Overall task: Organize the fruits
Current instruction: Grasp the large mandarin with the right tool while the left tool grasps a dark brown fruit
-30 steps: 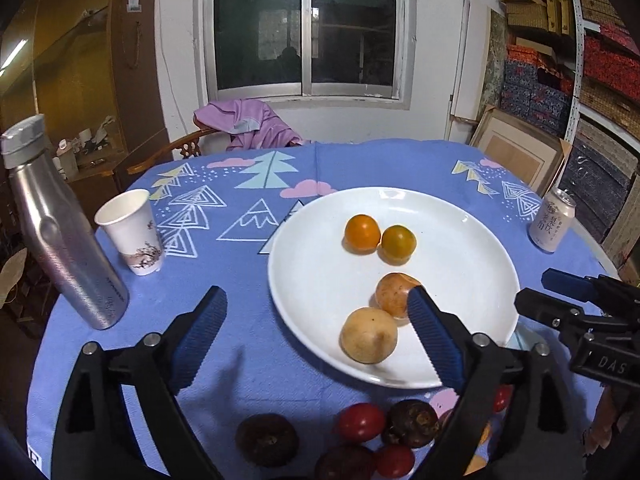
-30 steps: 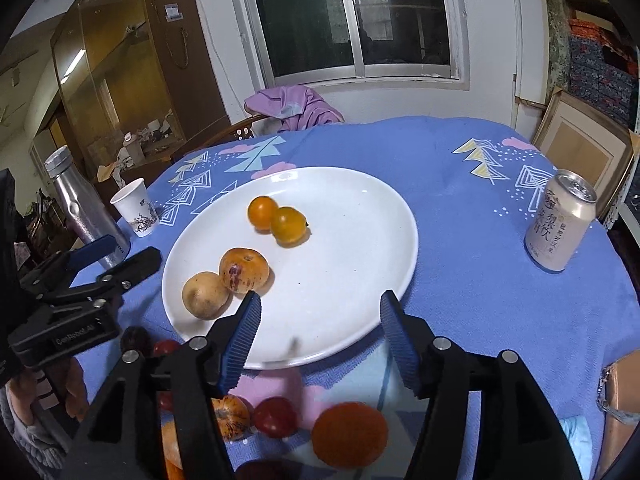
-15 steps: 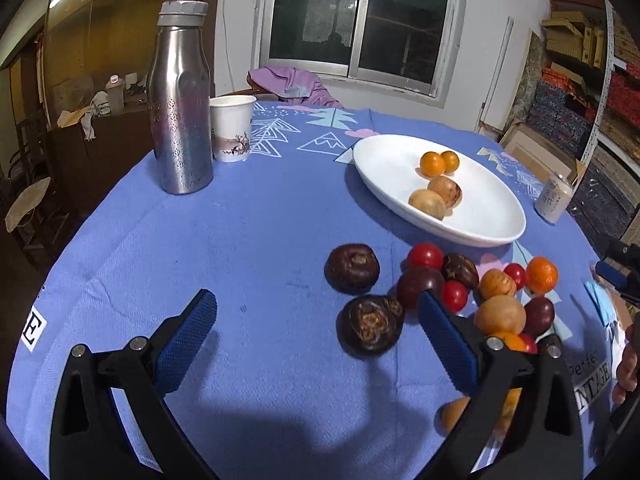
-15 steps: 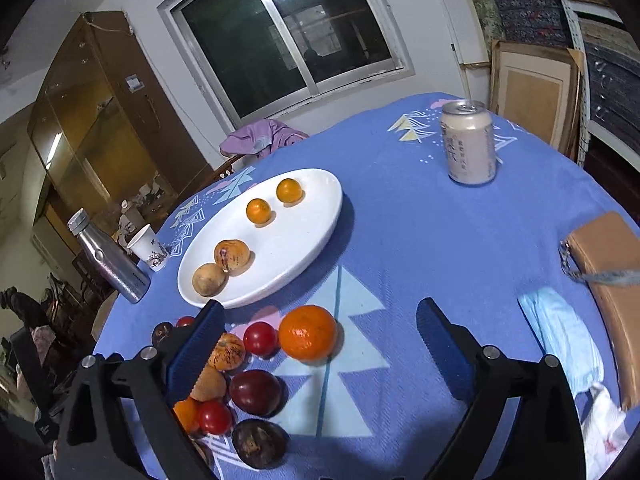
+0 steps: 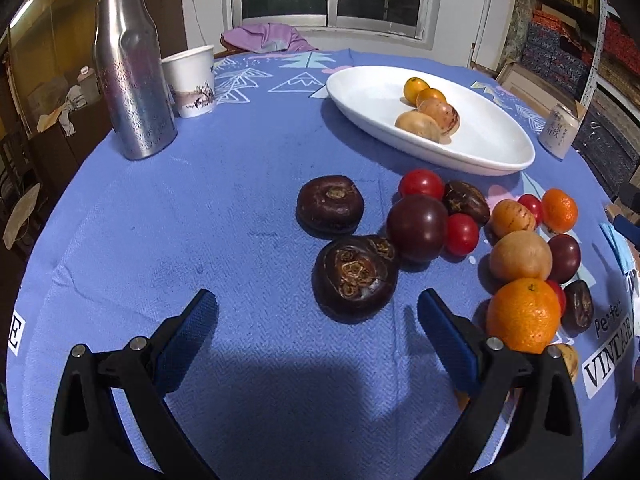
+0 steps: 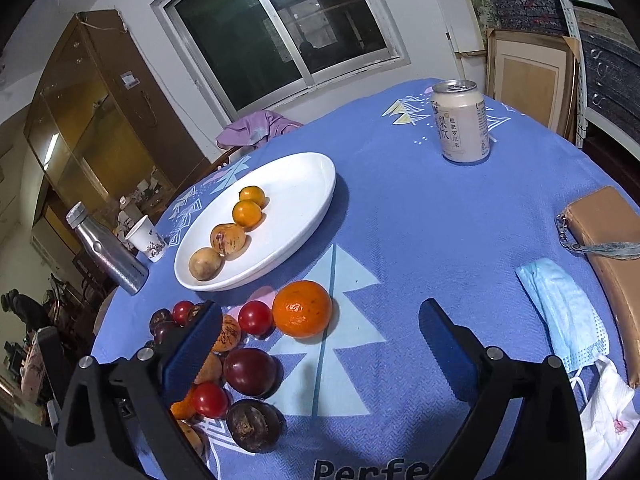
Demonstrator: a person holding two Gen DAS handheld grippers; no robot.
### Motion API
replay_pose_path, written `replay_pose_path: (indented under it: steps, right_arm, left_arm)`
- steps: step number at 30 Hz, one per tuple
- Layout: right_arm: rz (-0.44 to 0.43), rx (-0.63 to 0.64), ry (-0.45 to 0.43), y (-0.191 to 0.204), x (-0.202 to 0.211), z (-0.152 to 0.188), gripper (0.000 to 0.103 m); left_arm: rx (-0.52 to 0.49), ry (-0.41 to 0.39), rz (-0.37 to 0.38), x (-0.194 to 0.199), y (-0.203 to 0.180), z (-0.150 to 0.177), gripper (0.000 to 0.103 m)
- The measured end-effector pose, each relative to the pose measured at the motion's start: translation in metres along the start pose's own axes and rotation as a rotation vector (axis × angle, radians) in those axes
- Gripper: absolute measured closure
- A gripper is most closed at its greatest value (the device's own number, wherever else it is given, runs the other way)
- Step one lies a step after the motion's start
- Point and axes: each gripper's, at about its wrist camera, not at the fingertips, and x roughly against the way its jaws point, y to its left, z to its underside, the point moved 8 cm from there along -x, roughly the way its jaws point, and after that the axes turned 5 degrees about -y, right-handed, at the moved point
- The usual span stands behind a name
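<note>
While both grippers hang empty over the blue cloth (image 5: 224, 200), nothing is held: left gripper (image 5: 318, 312) jaws wide apart w/ only cloth between; right gripper (image 6: 320, 320) likewise spread, nothing between. White plate (image 5: 472, 148), far centre, holds four small fruits in a row. Loose pile lies near side of plate. Largest item: dark water chestnut (image 5: 354, 276), just ahead of left jaws; prob. hard, ridged, light; grip across widest flanks. Orange (image 6: 303, 309), left-centre in right view: firm, slightly yielding rind, rolls easily; pinch at equator. Plum (image 5: 417, 227): smooth, slippery, bruises. Cherry tomato (image 6: 255, 317), smallest: thin skin, splits under squeeze; close gently.
</note>
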Motion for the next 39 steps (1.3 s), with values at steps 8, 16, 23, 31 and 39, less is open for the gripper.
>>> replay_pose_path:
  steps: [8, 16, 23, 31, 39]
  right_arm:
    - [0.044, 0.058, 0.027, 0.004, -0.007, 0.006, 0.003]
    - [0.067, 0.103, 0.043, 0.006, -0.013, 0.012, 0.003]
    - [0.206, 0.354, 0.039, 0.019, -0.021, 0.022, 0.010]
    - [0.214, 0.414, 0.074, 0.020, -0.037, 0.024, 0.034]
    - [0.143, 0.363, 0.116, 0.026, -0.056, 0.022, 0.040]
  left_arm:
    - [0.001, -0.019, -0.008, -0.005, 0.000, -0.010, 0.005]
    - [-0.002, -0.007, 0.059, -0.009, -0.006, -0.012, 0.042]
    - [0.025, -0.016, 0.056, -0.007, 0.000, -0.012, 0.059]
    - [0.018, -0.017, 0.046, -0.007, -0.001, -0.011, 0.059]
    - [0.017, -0.016, 0.045, -0.007, -0.001, -0.011, 0.059]
